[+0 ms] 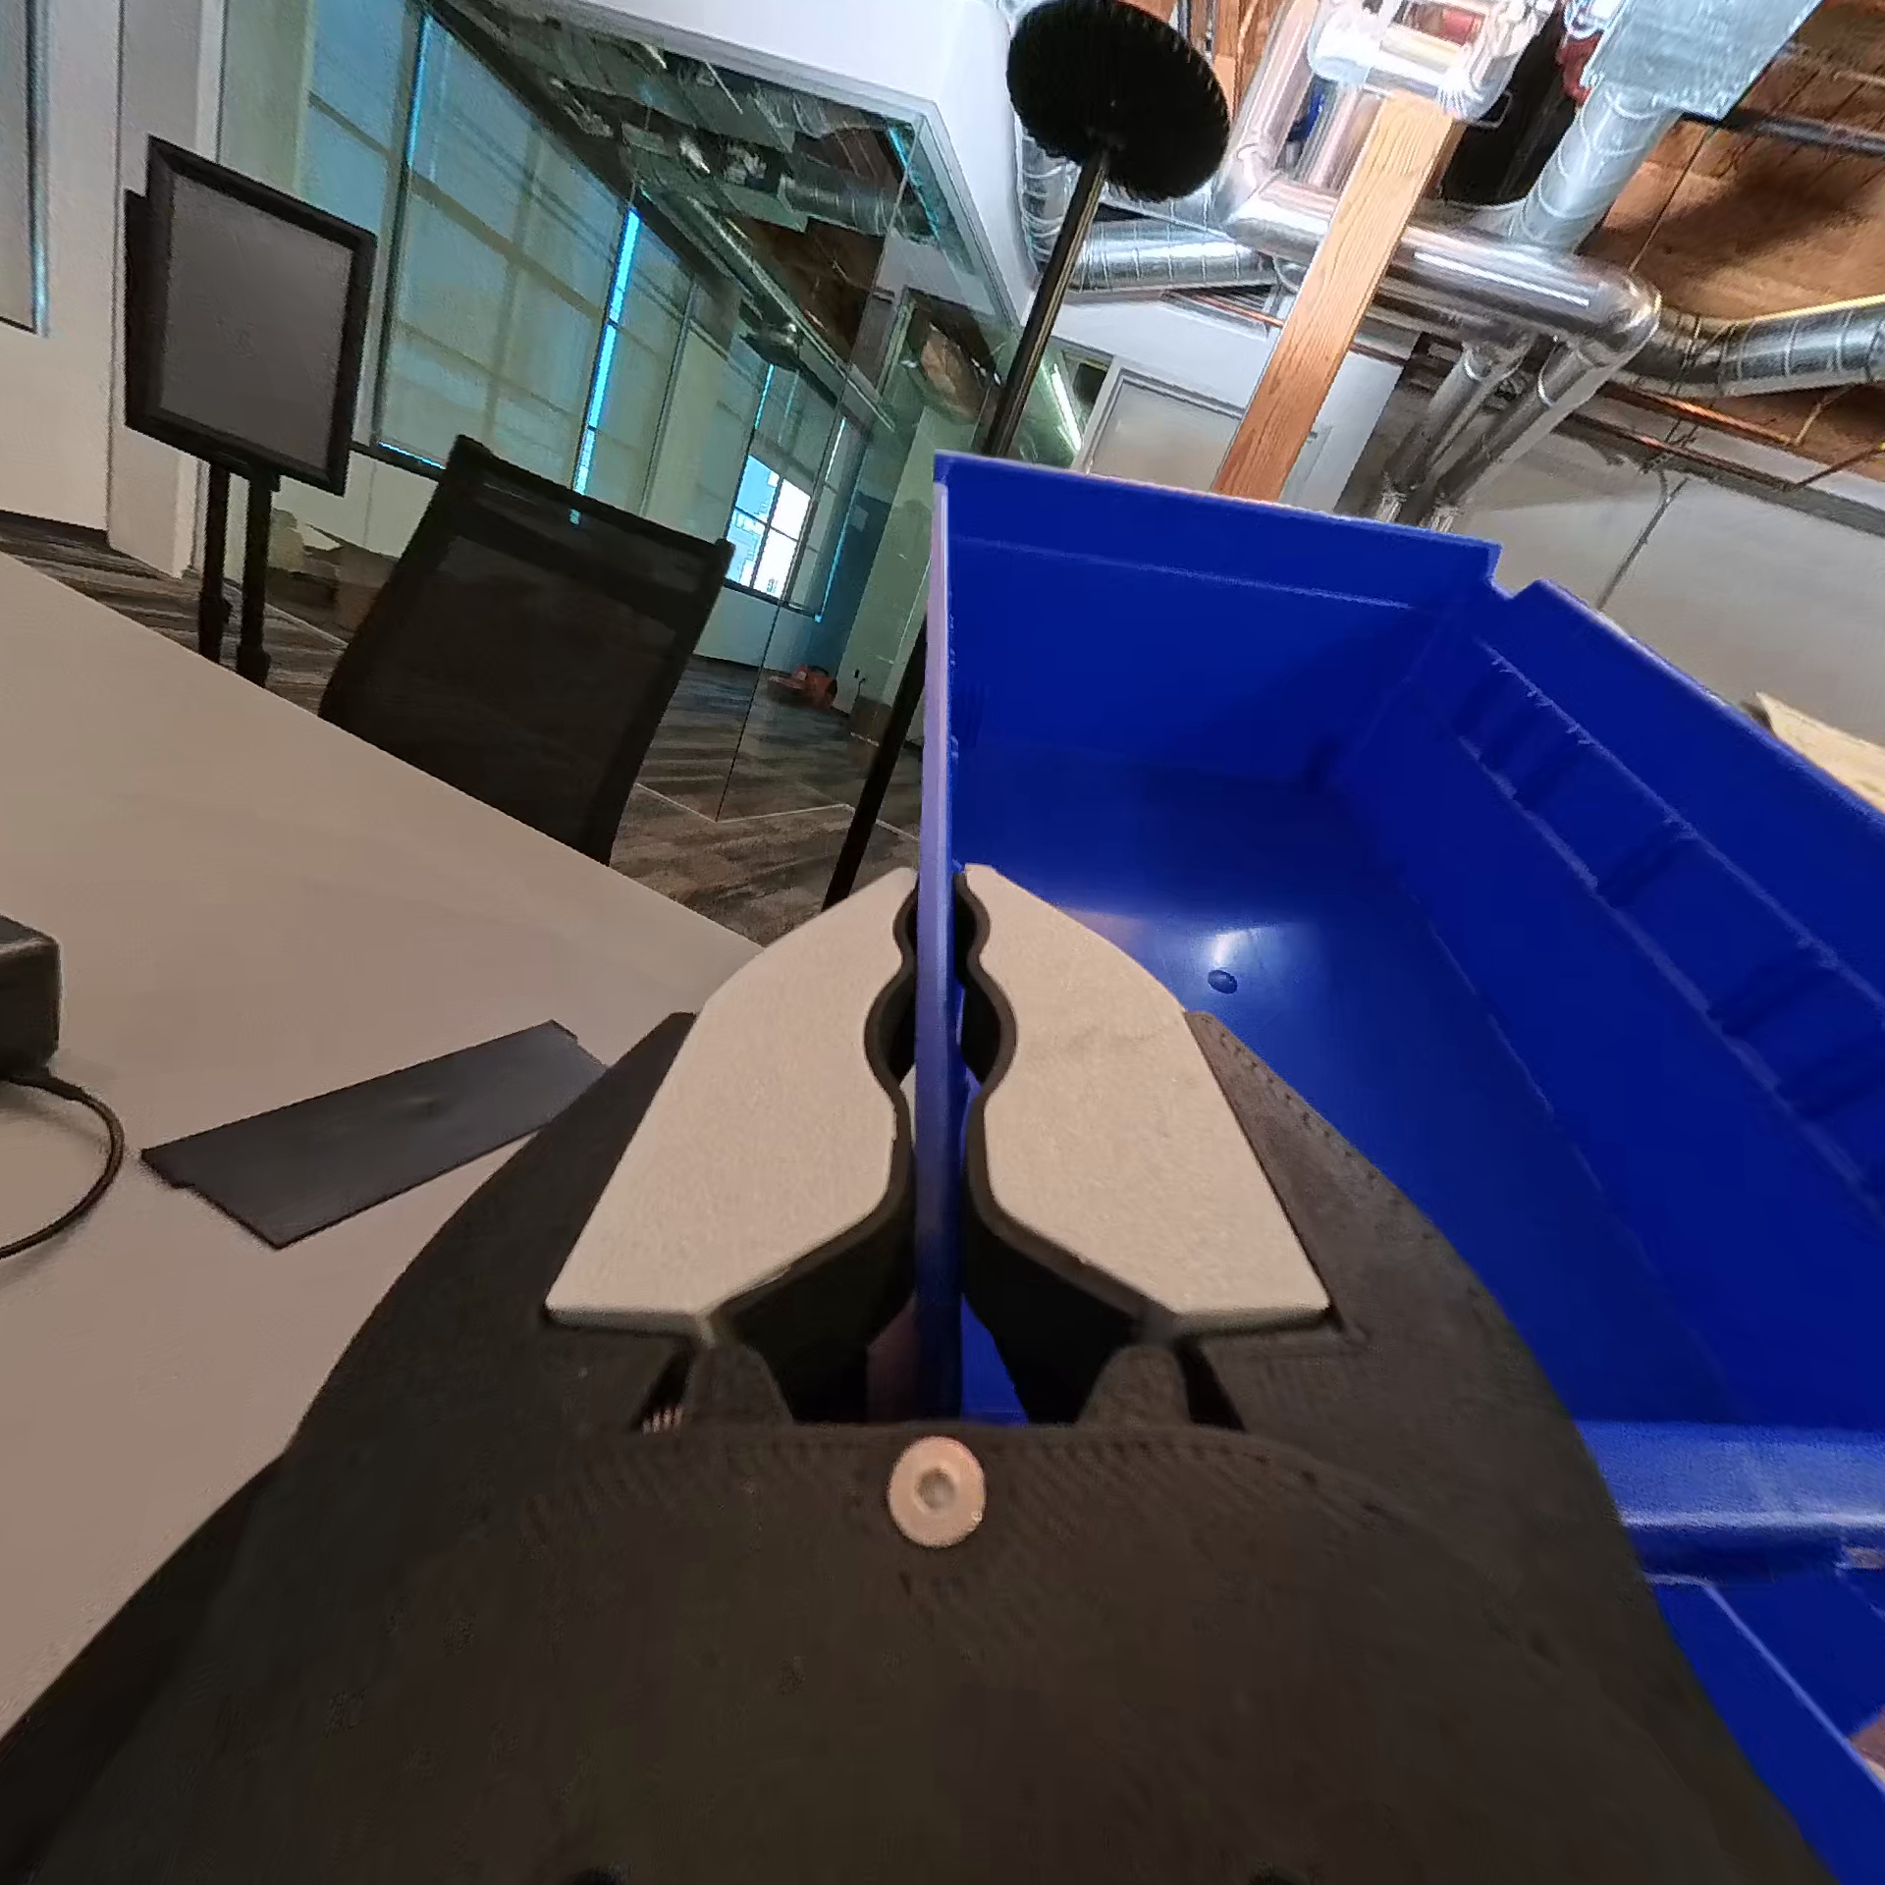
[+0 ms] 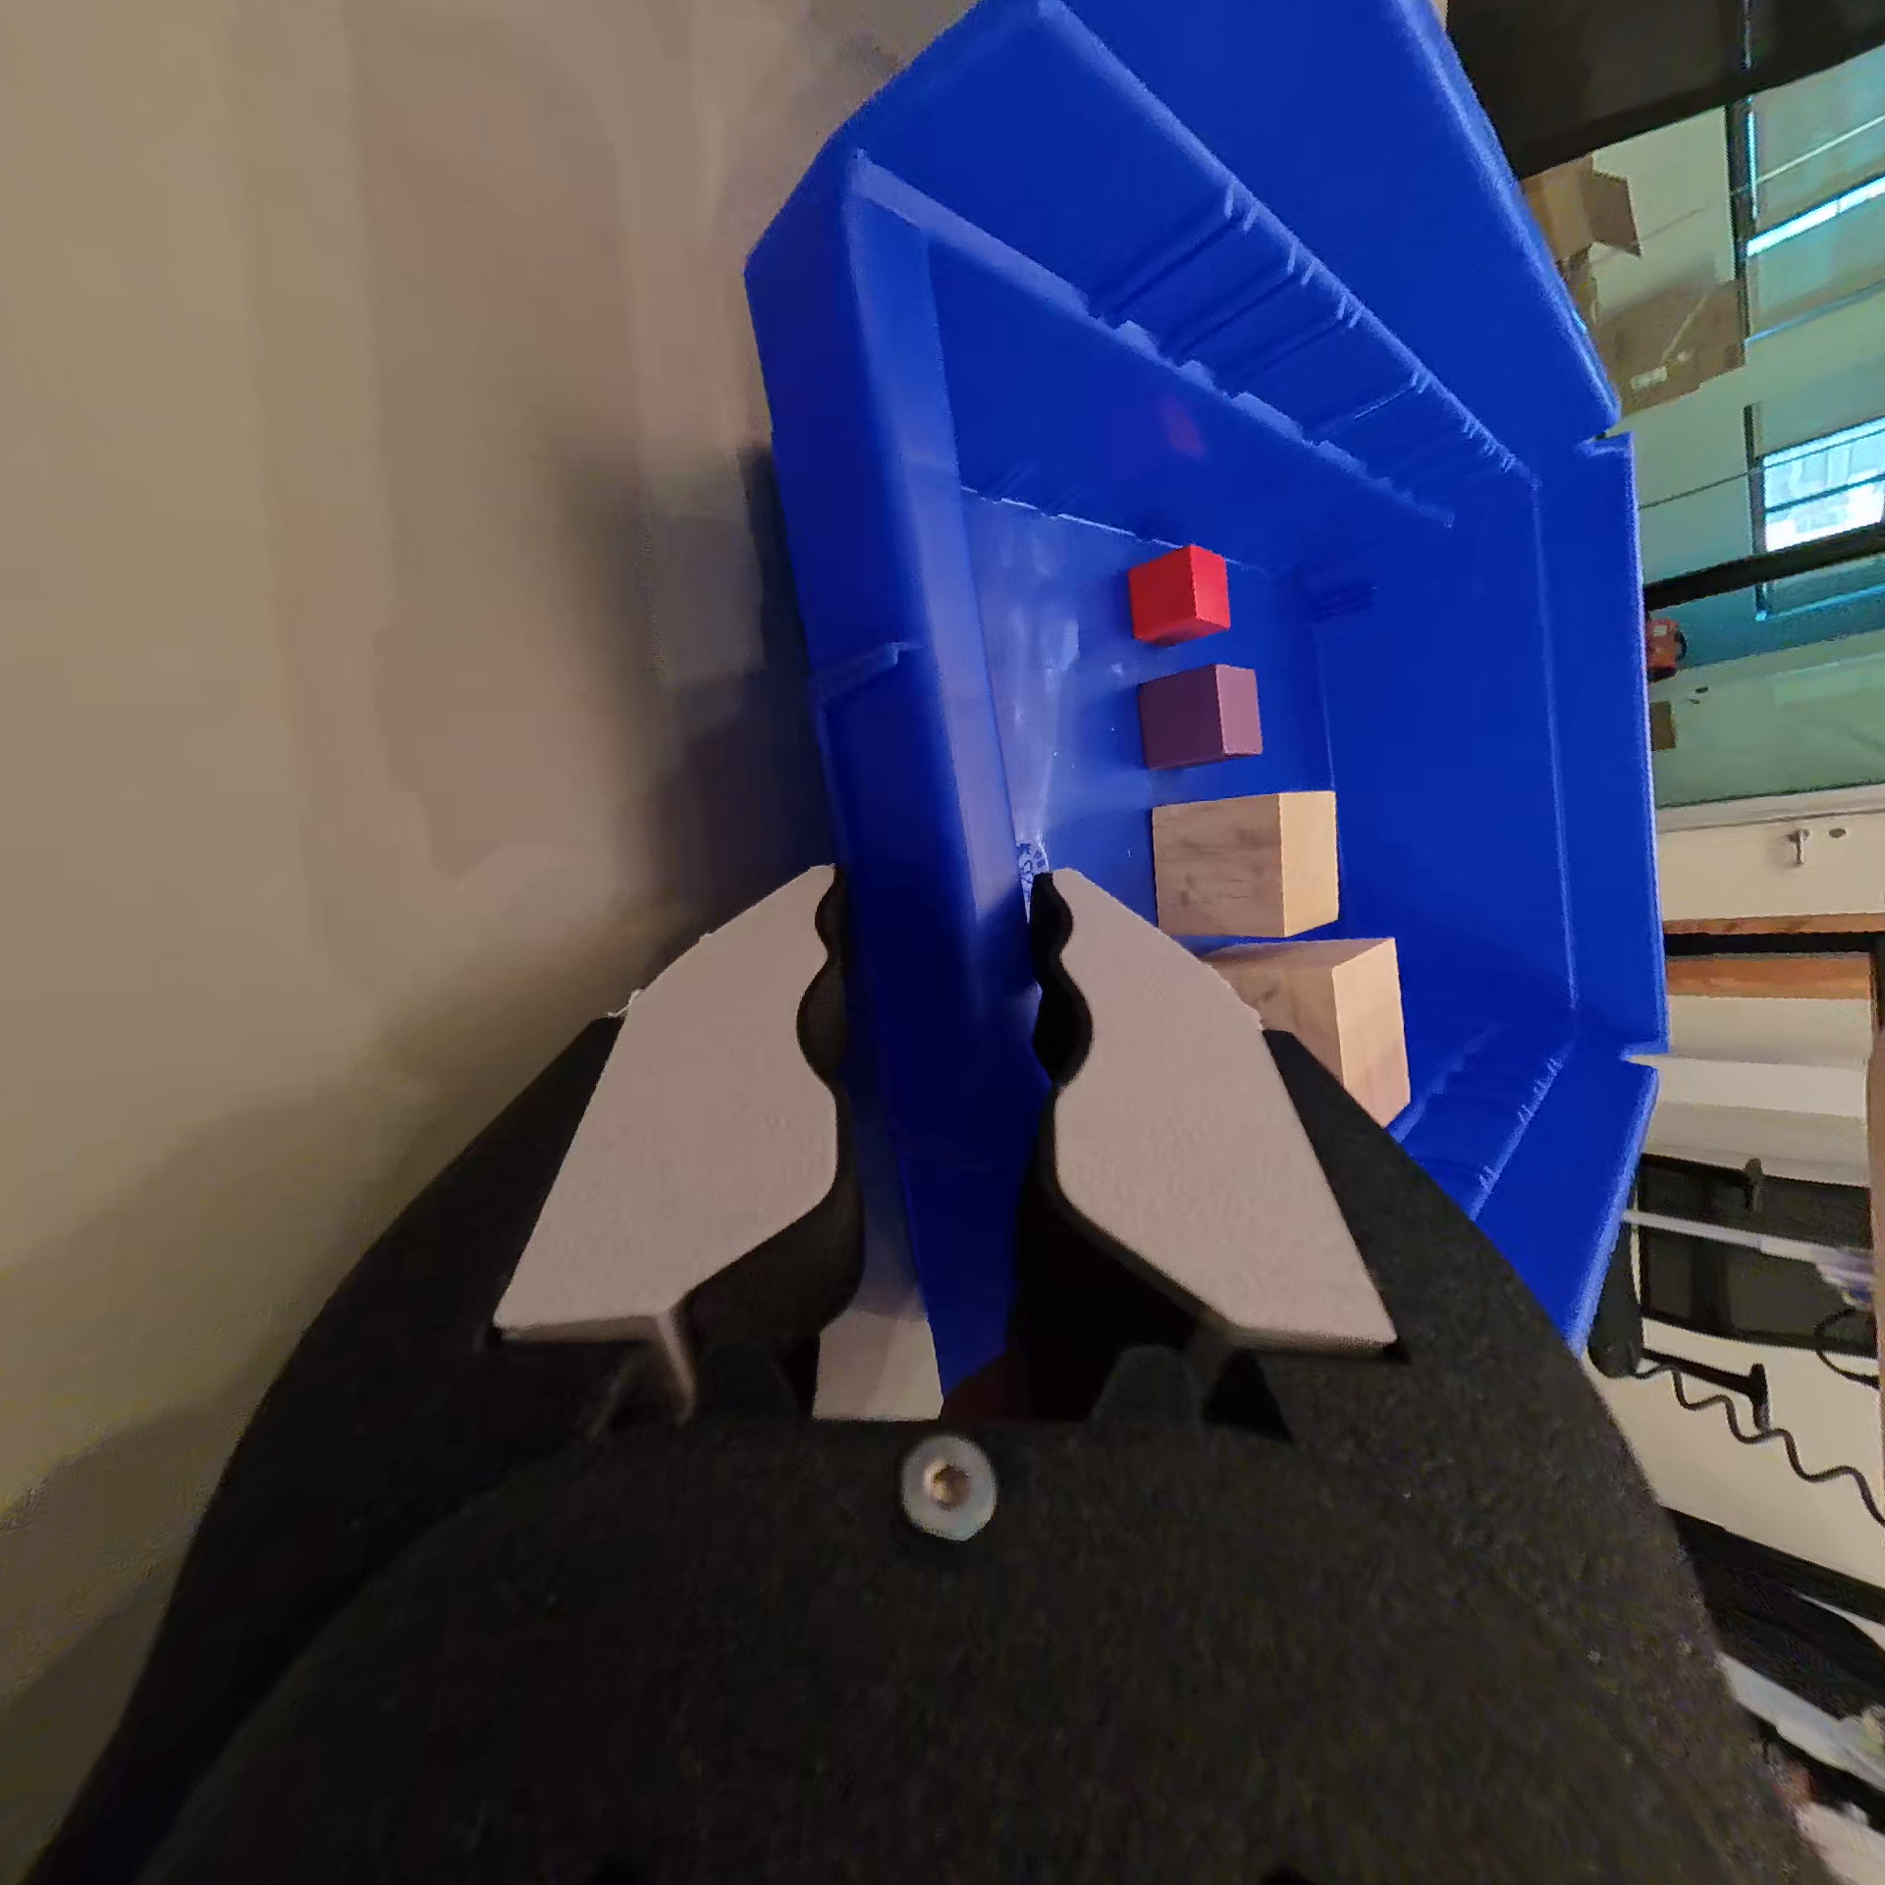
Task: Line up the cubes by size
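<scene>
Blue plastic sits pinched in both grippers. The left gripper is squeezed almost shut on a thin wall of the bin, and the right gripper clamps a thicker rim – likely to hold the bin steady or carry it. Just past the right gripper's right finger, inside the bin, four cubes make a row – red cube farthest, purple cube, then two wooden cubes, growing bigger toward the gripper.

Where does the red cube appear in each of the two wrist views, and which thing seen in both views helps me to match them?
Left wrist view: the red cube is not in it.
Right wrist view: the red cube lies right of centre, on the bin's floor, at the far end of the row of cubes.
Shared landmark: the blue bin.
</scene>
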Motion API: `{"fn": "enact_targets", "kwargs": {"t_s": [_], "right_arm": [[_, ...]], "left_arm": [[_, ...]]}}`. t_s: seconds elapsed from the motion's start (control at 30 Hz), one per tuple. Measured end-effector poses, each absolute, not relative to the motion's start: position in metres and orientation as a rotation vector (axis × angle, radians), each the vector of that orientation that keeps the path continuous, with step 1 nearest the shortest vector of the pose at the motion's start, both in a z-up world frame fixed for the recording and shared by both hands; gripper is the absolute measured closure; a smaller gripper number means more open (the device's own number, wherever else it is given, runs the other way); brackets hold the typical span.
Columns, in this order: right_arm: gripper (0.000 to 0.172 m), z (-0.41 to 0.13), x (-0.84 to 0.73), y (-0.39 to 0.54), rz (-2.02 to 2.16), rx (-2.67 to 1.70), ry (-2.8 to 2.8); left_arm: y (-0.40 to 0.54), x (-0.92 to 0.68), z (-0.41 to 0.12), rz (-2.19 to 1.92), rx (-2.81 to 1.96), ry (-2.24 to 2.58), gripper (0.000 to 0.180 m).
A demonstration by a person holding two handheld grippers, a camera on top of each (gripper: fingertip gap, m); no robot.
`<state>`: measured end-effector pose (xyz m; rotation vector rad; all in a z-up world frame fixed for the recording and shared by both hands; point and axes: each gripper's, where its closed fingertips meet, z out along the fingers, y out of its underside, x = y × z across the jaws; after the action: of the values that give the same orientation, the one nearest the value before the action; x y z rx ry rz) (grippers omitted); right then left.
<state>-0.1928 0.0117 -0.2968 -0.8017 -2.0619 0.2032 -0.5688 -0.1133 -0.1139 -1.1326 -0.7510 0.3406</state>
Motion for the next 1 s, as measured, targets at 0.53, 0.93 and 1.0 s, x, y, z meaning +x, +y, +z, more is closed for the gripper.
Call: {"fn": "enact_targets", "kwargs": {"t_s": [0.53,0.93,1.0], "right_arm": [[0.139,-0.298,-0.332,0.03,0.067,-1.075,-1.941],[0.139,-0.298,-0.4,0.044,-0.011,-1.198,-1.862],[0.139,-0.298,-0.406,0.045,-0.008,-1.214,-1.859]], "left_arm": [[-0.179,-0.578,-0.086,0.468,-1.001,-0.777,0.178],[-0.186,-0.581,-0.087,0.454,-0.982,-0.789,0.178],[-0.186,-0.58,-0.086,0.448,-0.976,-0.788,0.178]]}}
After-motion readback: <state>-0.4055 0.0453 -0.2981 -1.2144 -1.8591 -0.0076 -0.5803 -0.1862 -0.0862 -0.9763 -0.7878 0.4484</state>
